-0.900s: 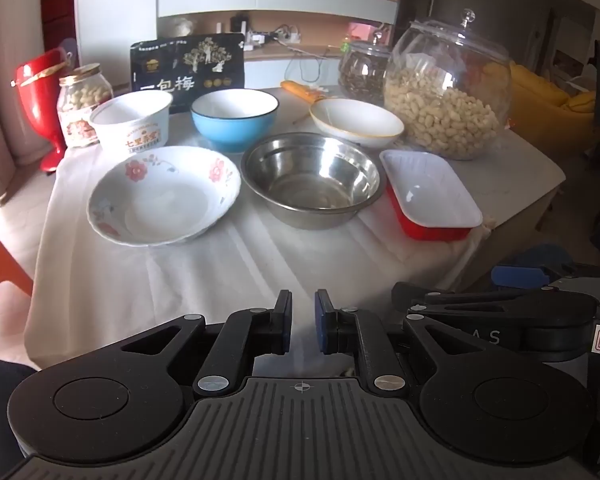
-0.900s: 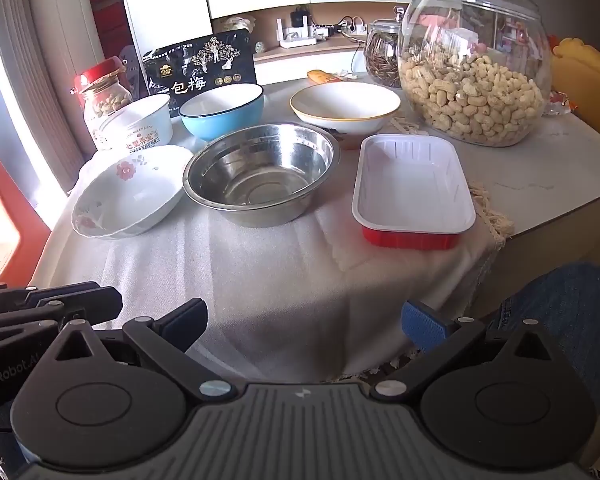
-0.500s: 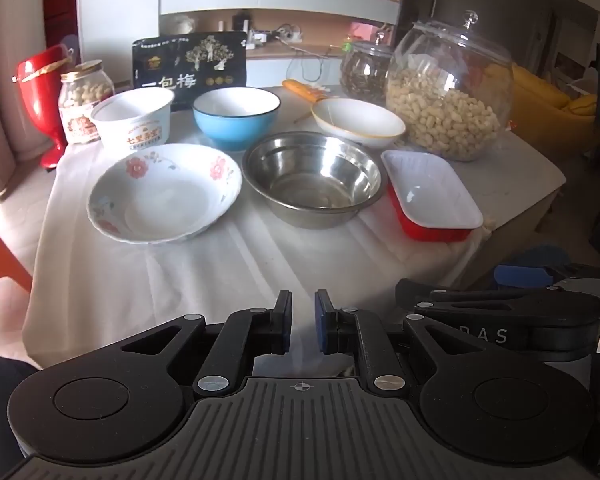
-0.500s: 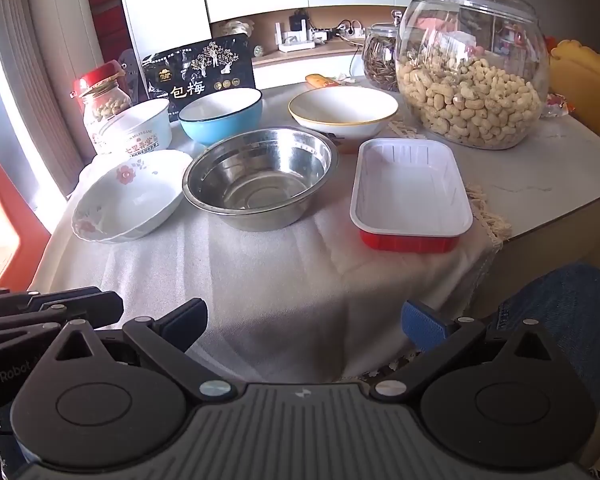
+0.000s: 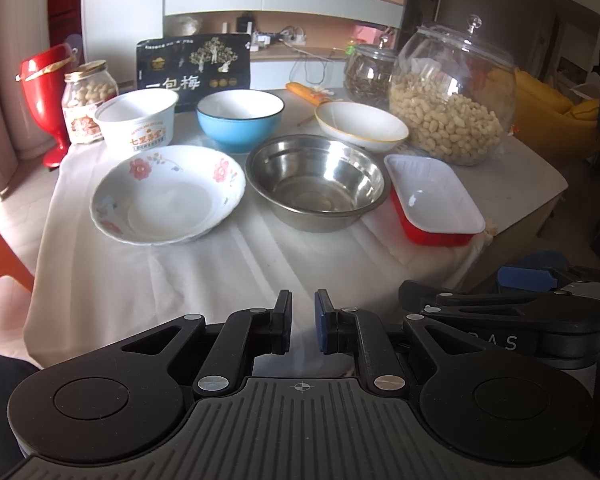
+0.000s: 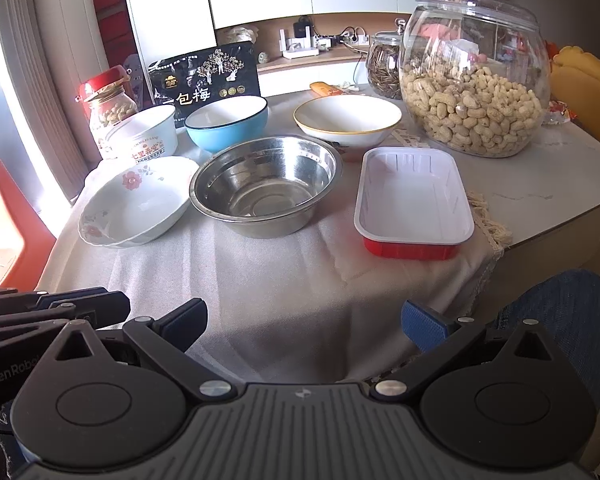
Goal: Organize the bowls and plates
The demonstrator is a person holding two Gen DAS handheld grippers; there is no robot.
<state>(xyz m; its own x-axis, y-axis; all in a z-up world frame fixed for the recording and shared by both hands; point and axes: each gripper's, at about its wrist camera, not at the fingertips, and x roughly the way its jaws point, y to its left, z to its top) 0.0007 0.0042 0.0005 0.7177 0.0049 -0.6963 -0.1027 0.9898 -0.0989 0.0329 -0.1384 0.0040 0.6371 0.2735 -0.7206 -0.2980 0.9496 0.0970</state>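
On the white tablecloth stand a flowered white dish (image 5: pixel 168 194) (image 6: pixel 138 200), a steel bowl (image 5: pixel 316 180) (image 6: pixel 266 184), a red tray with a white inside (image 5: pixel 434 198) (image 6: pixel 414 198), a blue bowl (image 5: pixel 240 118) (image 6: pixel 226 122), a gold-rimmed white bowl (image 5: pixel 360 124) (image 6: pixel 348 120) and a white paper tub (image 5: pixel 138 120) (image 6: pixel 142 134). My left gripper (image 5: pixel 303 322) is nearly shut and empty, in front of the table's near edge. My right gripper (image 6: pixel 304 322) is open and empty, also short of the near edge.
A big glass jar of peanuts (image 5: pixel 452 100) (image 6: pixel 476 76) and a smaller seed jar (image 5: pixel 370 74) stand at the back right. A black snack bag (image 5: pixel 194 68), a small peanut jar (image 5: pixel 86 100) and a red cup (image 5: pixel 42 92) stand at the back left.
Both grippers have drifted slightly toward the table. Neither has changed its opening, and nothing on the table has moved.
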